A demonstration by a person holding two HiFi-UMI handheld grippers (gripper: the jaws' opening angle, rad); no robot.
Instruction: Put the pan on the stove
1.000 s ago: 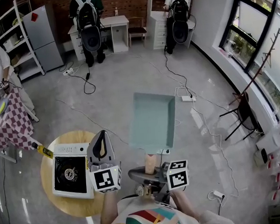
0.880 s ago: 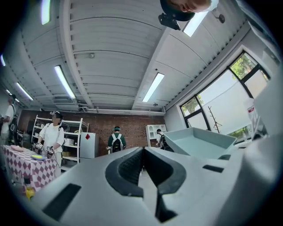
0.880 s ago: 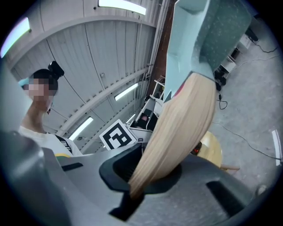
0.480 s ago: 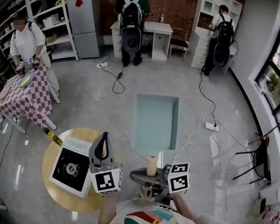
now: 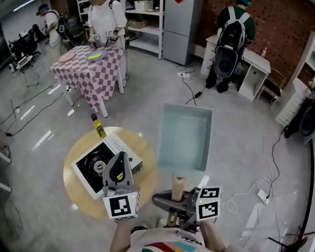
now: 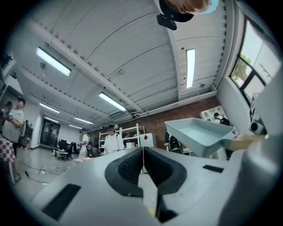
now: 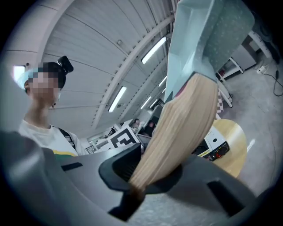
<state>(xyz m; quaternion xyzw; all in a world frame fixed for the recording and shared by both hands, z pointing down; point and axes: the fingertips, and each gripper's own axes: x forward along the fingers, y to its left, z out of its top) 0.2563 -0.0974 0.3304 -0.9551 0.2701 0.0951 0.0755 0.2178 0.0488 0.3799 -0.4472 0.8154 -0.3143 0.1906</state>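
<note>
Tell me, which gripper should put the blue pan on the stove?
The right. The right gripper already has the wooden handle of the pan between its jaws, though they are opening slightly. The left gripper is shut and empty, nearer the stove on the round table.
</note>
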